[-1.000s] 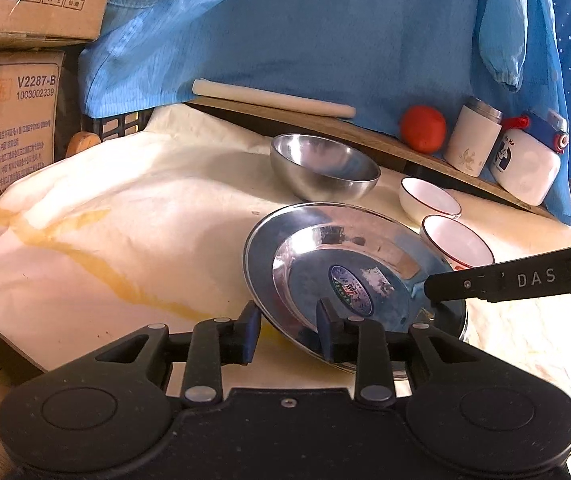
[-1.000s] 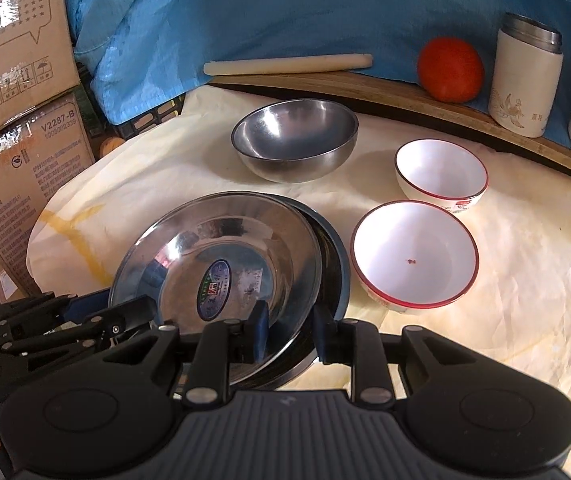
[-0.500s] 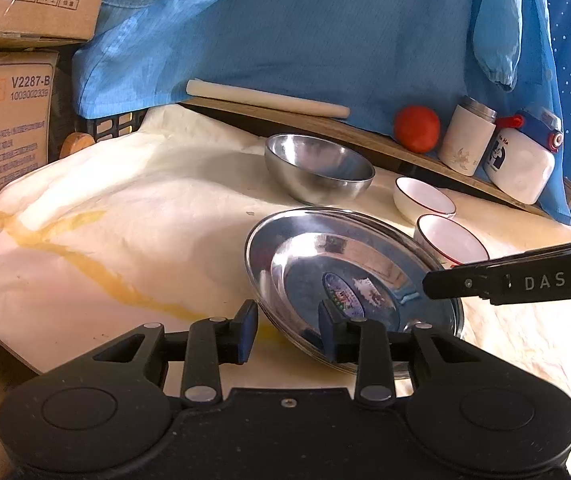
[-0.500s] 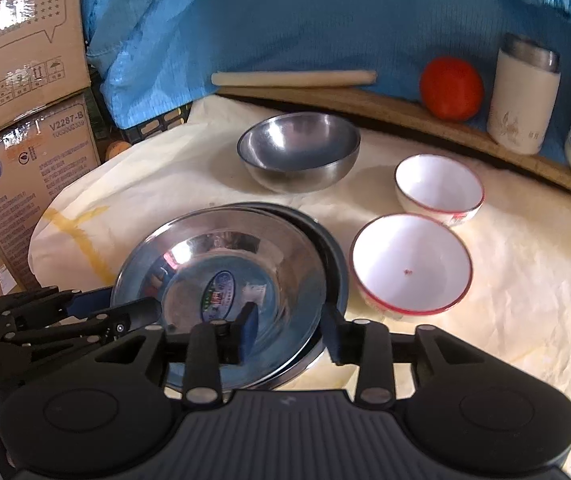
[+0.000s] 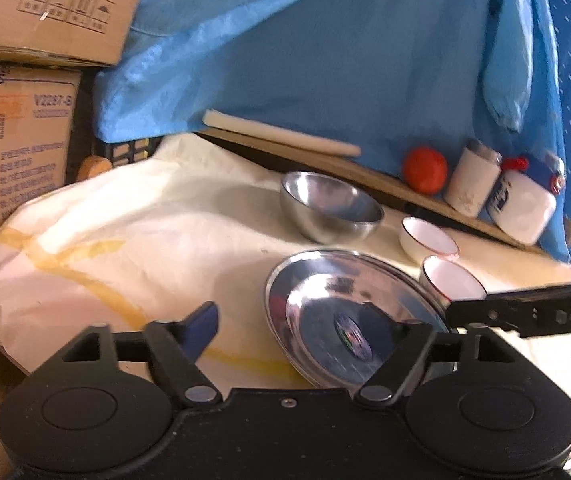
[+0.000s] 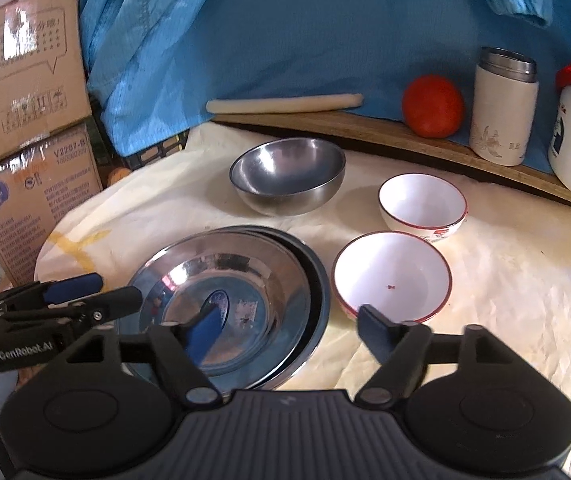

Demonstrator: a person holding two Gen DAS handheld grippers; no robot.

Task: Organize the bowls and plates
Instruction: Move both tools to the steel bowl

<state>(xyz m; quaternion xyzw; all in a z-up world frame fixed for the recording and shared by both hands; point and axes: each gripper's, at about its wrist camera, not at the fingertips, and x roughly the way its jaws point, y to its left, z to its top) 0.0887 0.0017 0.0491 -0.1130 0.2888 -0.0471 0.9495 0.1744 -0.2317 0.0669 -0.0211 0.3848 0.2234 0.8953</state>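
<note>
Both jaw sets just opened wide and empty, left gripper [image 5: 293, 322] and right gripper [image 6: 285, 322] flanking steel plate [image 6: 221, 292] stacked mid-table; nearer white bowl [image 6: 392, 276] just right, closest to right gripper.

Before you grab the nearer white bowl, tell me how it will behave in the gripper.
The nearer white bowl looks like glazed ceramic, so probably slick on the pads and liable to chip if it knocks the steel plates beside it. Its thin red rim suits a pinch over the edge. Standing upright and wide, it seems unlikely to tip or roll.
</note>
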